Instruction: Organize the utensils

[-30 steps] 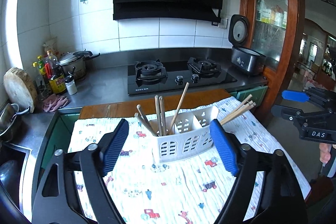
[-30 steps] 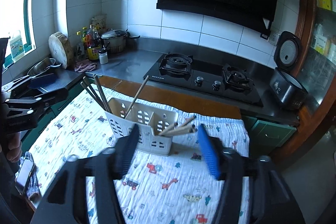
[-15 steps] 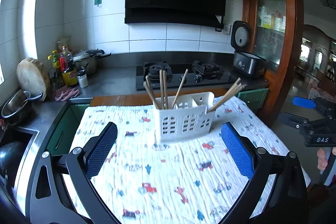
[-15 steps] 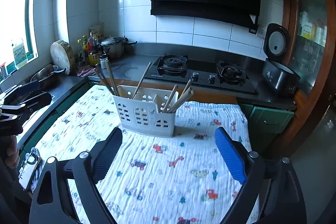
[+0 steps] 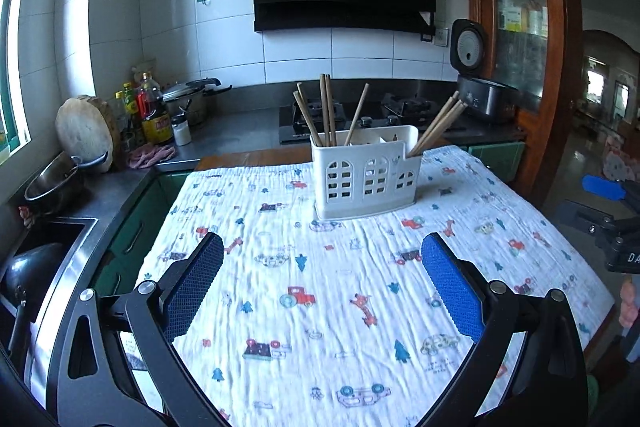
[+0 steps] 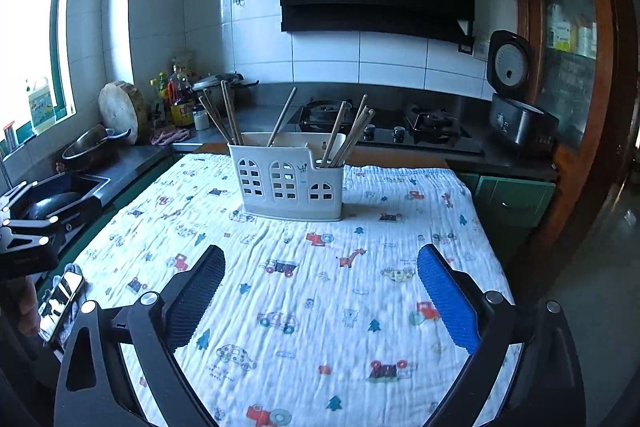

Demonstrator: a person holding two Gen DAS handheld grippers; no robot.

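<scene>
Right gripper (image 6: 320,281) opening, empty, well short of chopstick holder (image 6: 289,183).

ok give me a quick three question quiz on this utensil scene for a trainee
1. True or false: the left gripper holds a chopstick.
2. Where does the white utensil caddy stand? A) on the gas stove B) on the printed cloth C) in the sink
3. Fill in: the chopsticks in the caddy's lower end compartment lean toward the ____ in the right wrist view.

Key: 1 false, both it and the right gripper are empty, with jaws wide apart; 2 B, on the printed cloth; 3 right.
</scene>
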